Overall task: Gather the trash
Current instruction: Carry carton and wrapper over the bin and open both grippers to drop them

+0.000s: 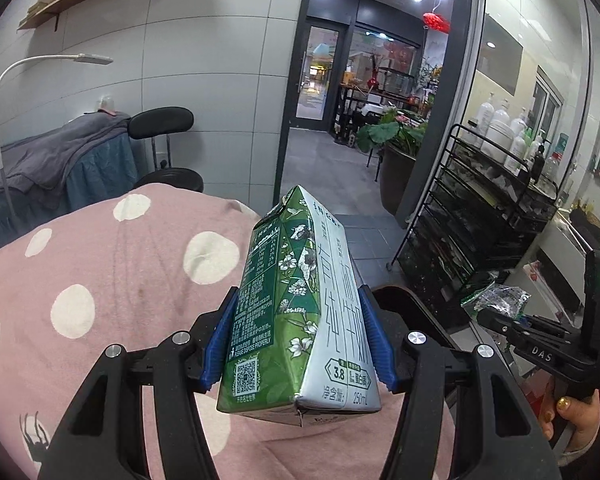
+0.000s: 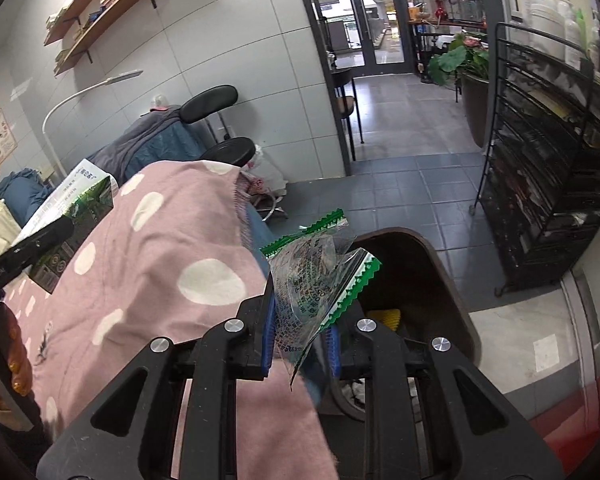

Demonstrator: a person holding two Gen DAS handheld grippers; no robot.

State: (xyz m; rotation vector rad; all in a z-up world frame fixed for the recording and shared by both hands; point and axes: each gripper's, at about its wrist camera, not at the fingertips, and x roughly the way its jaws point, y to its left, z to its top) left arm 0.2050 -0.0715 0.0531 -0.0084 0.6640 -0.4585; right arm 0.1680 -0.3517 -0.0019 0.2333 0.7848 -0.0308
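Note:
A green and white milk carton [image 1: 300, 312] stands between the blue pads of my left gripper [image 1: 300, 340], which is shut on its sides above a pink blanket with white dots [image 1: 119, 280]. My right gripper [image 2: 300, 340] is shut on a clear plastic wrapper with green zigzag edges [image 2: 316, 276]; it hangs over the rim of a dark brown bin [image 2: 420, 272]. In the left wrist view the right gripper with the wrapper [image 1: 496, 298] shows at the right. In the right wrist view the carton [image 2: 75, 216] shows at the far left in the other gripper.
A black wire rack [image 1: 492, 208] with bottles stands at the right by a glass wall. A black stool [image 2: 227, 148] and a covered bed [image 1: 51, 160] lie beyond the blanket. Grey tiled floor [image 2: 400, 184] leads to a doorway. A potted plant [image 1: 396, 140] stands by the door.

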